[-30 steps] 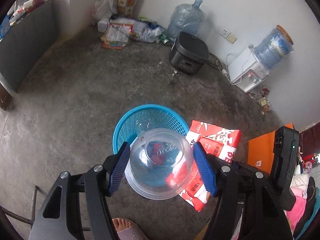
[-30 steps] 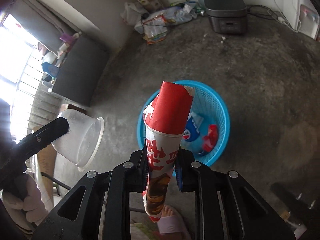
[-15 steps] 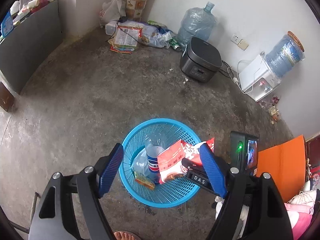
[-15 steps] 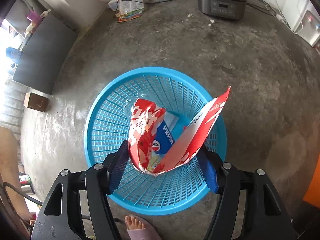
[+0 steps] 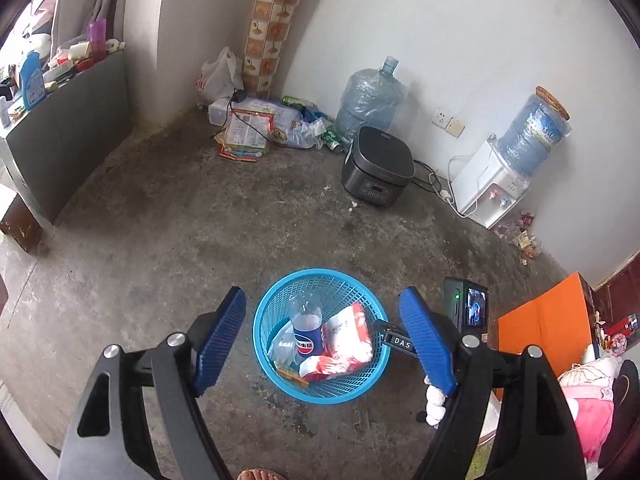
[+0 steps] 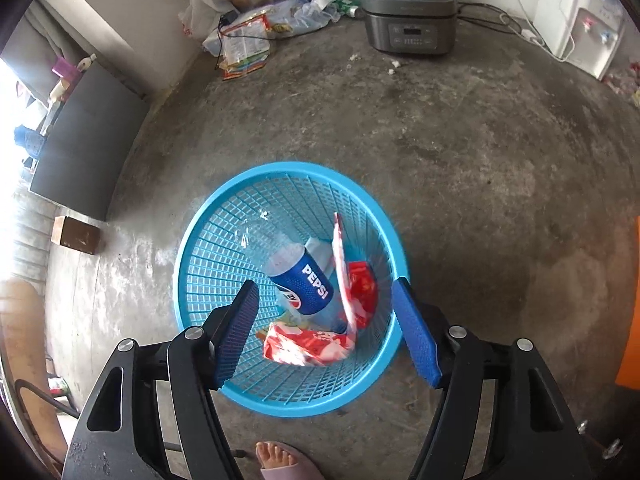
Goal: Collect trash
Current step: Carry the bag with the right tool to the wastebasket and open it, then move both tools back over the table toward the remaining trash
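A blue mesh basket (image 5: 320,273) (image 6: 280,169) stands on the concrete floor. In it lie a Pepsi bottle (image 5: 307,340) (image 6: 304,285), a red-and-white snack packet (image 5: 349,330) (image 6: 306,345) and a pale clear plastic piece (image 5: 282,345). My left gripper (image 5: 321,292) hangs well above the basket, jaws wide and empty. The right gripper (image 6: 325,283) is lower, just over the basket's near rim, also open with nothing pressed between its blue pads (image 6: 414,336). The packet sits loose below it. The right gripper's camera unit (image 5: 466,305) shows at the basket's right side.
A dark rice cooker (image 5: 378,170), a water jug (image 5: 370,98) and a dispenser (image 5: 492,184) line the far wall. Bags and wrappers (image 5: 256,128) pile in the corner. A grey cabinet (image 5: 68,128) stands left, an orange box (image 5: 544,320) right. A person's toes (image 6: 280,456) are near the basket.
The clear cup left my left gripper and the packet left my right gripper; both now lie in the basket. The left gripper rose away; the right one sank toward the rim.
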Demonstrator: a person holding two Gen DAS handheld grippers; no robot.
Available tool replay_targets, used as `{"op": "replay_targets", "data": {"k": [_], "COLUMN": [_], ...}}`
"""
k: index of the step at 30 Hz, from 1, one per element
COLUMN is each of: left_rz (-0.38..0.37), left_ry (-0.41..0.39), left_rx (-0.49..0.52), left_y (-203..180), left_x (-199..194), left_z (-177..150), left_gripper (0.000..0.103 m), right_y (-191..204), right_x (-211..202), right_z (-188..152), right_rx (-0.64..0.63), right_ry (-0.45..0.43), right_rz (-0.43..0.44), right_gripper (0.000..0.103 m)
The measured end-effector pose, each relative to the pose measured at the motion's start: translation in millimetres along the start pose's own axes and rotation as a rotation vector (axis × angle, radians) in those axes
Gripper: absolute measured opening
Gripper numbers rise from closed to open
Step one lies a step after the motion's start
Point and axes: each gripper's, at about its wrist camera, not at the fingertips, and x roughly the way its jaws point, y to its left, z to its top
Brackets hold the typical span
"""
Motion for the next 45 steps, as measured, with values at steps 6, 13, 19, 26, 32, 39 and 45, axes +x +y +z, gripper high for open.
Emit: {"op": "replay_targets", "data": {"k": [6,13,19,26,32,39,45], "left_rz": [0.027,0.070,0.125,0.215,0.288,0.395,0.534], "left_ry": [-0.136,-0.301,-0.362,-0.416,-0.449,-0.472,-0.529], "left_rx": [0.038,0.027,0.019,-0.022,-0.075,-0.206,-0.343], "left_y": [-3,-4,1,19,49,97,141], "left_x": [-70,-156,-218,-287,-340,-396,-450], "left_z": [-4,-28,-59,-114,-170,-229,-274], "left_gripper": [0.080,0.093,0.095,0.095,0.095,0.095,0.095], "right_y": [-1,18,52,101,145,203,274], "right_x": [-28,-76,-143,-216,-248,-256,-254], "right_z": [-6,-36,-75,-116,-139,-153,-171], "right_rx": [0.010,-0.031,-0.124,-0.301,-0.467,-0.589,-0.684], "right_ry": [-0.046,-0.097,-0.219,-0.380,-0.444,-0.392,-0.282], "right_rz": [0.015,0.052,0.109,0.162,0.206,0.361,0.495], "right_gripper": [0.066,0.066,0.076,0.095,0.095,0.095,0.095]}}
